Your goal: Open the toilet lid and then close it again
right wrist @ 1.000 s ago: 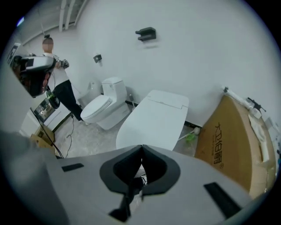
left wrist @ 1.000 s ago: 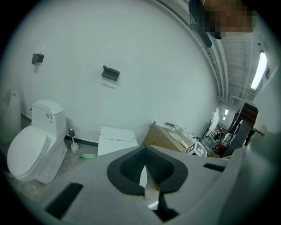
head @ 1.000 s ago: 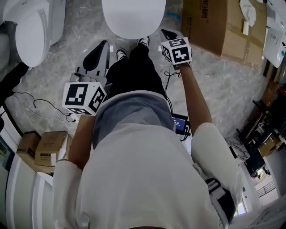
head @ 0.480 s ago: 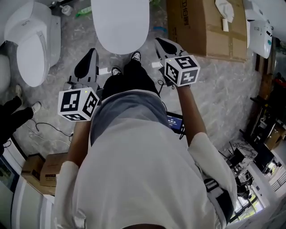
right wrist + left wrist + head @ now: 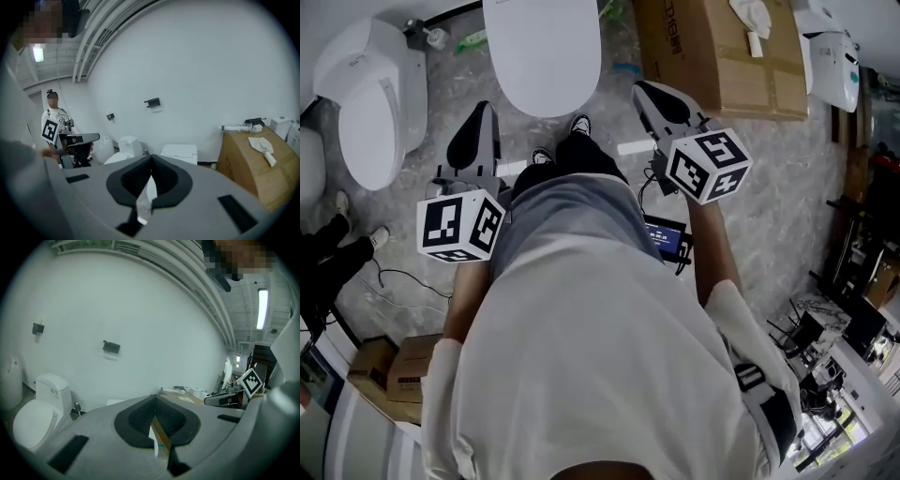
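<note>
Head view showed the white toilet lid [image 5: 542, 52] lying closed ahead of both jaws, between the left gripper [image 5: 481, 117] and right gripper [image 5: 652, 97], whose jaws were together, holding nothing.

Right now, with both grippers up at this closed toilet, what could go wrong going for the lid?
The lid lies flat, and the jaws of the left gripper and right gripper are both shut and empty; they may slip off its edge. A cable loops beside your right leg near a small screen; it could snag or trip you. The cardboard box stands close on the right; the right gripper could knock it.
</note>
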